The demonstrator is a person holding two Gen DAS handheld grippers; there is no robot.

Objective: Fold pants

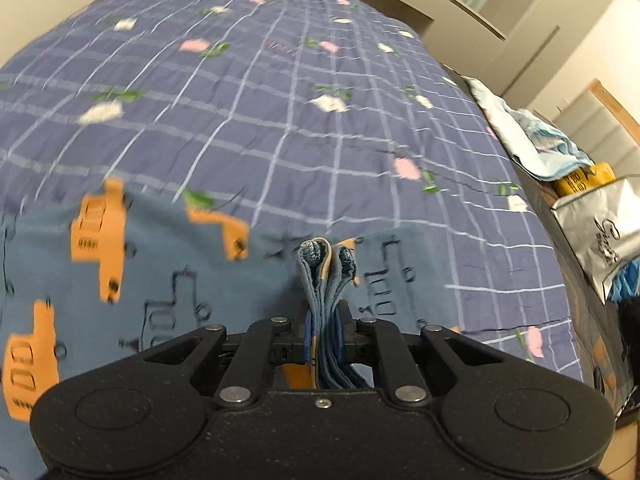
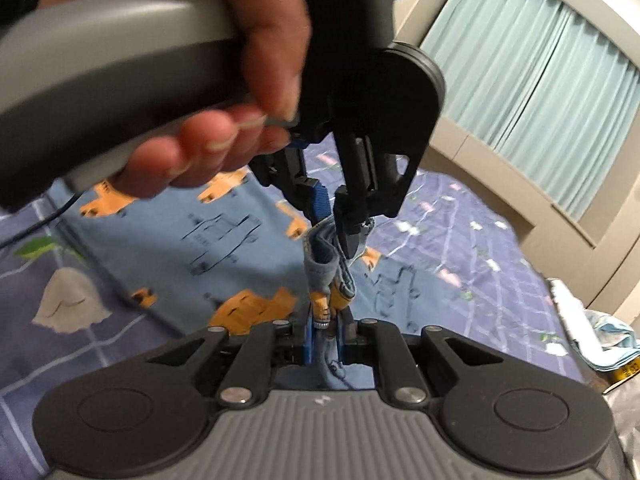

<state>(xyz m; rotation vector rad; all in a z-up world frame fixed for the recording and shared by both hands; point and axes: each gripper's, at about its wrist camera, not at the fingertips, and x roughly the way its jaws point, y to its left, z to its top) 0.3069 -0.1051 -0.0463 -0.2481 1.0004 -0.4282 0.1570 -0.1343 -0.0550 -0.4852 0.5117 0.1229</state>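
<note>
Over the bed [image 1: 280,92] with its blue checked cover, both tools are pinching bunched folds of the blue pants [image 1: 152,276] printed with orange trucks. Left tool [image 1: 325,340] is clamping several stacked layers; right tool [image 2: 326,334] is gripping another bunch just beside it. A hand [image 2: 240,92] is holding the left tool's grey handle.

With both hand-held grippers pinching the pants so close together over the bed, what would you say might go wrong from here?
1. The left hand-held gripper and right hand-held gripper hold bunched hems of the pants almost touching, so they might collide.
2. Several layers are stacked in the left pinch; one could slip out and spoil the fold.
3. The rest of the pants drags on the quilt and may wrinkle.
</note>
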